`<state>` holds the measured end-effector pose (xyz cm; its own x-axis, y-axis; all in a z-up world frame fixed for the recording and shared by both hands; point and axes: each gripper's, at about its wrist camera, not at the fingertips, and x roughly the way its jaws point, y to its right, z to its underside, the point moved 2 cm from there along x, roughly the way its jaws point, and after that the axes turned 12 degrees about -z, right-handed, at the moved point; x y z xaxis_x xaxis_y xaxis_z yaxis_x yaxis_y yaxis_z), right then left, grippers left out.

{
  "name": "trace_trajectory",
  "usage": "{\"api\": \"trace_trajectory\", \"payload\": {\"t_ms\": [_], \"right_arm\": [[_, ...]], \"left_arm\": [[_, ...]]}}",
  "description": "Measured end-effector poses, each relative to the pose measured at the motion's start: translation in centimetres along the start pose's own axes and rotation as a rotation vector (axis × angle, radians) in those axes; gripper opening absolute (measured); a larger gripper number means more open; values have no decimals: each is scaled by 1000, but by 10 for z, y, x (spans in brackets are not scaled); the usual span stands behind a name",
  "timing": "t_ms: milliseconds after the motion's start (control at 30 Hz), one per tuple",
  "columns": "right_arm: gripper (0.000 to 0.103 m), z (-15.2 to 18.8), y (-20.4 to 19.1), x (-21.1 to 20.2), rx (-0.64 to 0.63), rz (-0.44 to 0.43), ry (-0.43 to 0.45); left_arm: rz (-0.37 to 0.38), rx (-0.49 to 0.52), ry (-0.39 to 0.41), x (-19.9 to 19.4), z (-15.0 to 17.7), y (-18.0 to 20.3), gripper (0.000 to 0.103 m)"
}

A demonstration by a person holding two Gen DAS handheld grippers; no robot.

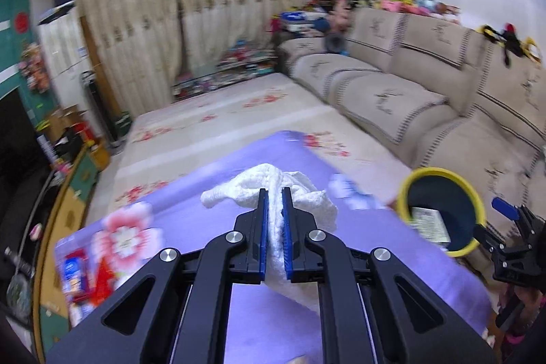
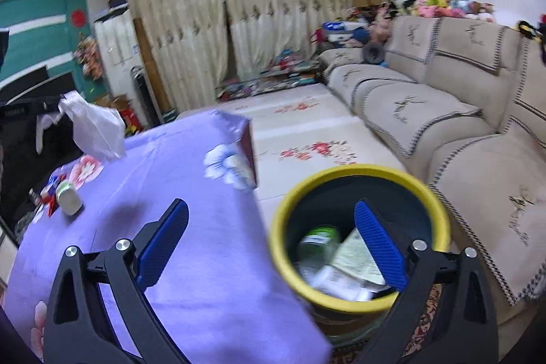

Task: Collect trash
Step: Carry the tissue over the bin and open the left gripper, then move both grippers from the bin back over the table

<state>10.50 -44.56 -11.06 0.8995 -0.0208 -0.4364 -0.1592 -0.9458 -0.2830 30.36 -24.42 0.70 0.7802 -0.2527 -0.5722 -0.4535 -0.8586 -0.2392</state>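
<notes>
**Crumpled tissue pinched in the left gripper, bin standing beside the table**

The left gripper (image 1: 274, 197) is pinching a wad of white tissue (image 1: 269, 190) between its blue pads, the jaws nearly together with only the paper filling the narrow gap; the tissue is bulging out ahead of the fingertips and trailing back down between the fingers; it is hanging above the purple flowered tablecloth (image 1: 211, 179), though whether it is clear of the cloth the view does not settle.

The right gripper (image 2: 271, 219) is standing wide open and holding nothing; its left pad is showing over the tablecloth (image 2: 191, 193) and its right pad over the mouth of the bin; in the left wrist view the same gripper (image 1: 512, 220) is appearing at the right edge, just beside the bin.

The yellow-rimmed bin (image 2: 341, 174) is sitting on the floor just beside the table's right edge, between the table and the beige sofa (image 2: 426, 118); inside it a green-and-white bottle (image 2: 319, 244) and printed paper (image 2: 358, 258) are lying together; from the left wrist the bin (image 1: 440, 174) is showing to the right of the held tissue, well apart from it.

On the far left of the table a small white jar with a green lid (image 2: 68, 197) is lying on its side next to red-and-blue wrappers (image 2: 51, 193); behind them a translucent plastic bag (image 2: 95, 128) is standing up at the table's edge.
</notes>
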Motion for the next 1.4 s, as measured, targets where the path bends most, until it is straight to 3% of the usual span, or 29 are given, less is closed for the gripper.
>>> {"api": "trace_trajectory", "payload": {"t_ms": [367,667,833,933,1167,1400], "right_arm": [[93,12,83,-67,107,210,60],[93,29,120,-94,183,280,76],[93,34,129,-101,203,288,82],[93,33,135,-101,211,283,82],[93,37,138,-97,222,284,70],[94,39,130,-84,208,250,33]], "left_arm": [[271,178,-3,17,-31,184,8],[348,269,-93,70,-27,304,8],[373,287,-172,104,-13,345,13],[352,279,-185,116,-9,353,56],[342,243,-163,108,-12,320,64],[345,143,-90,59,-12,240,82]]}}
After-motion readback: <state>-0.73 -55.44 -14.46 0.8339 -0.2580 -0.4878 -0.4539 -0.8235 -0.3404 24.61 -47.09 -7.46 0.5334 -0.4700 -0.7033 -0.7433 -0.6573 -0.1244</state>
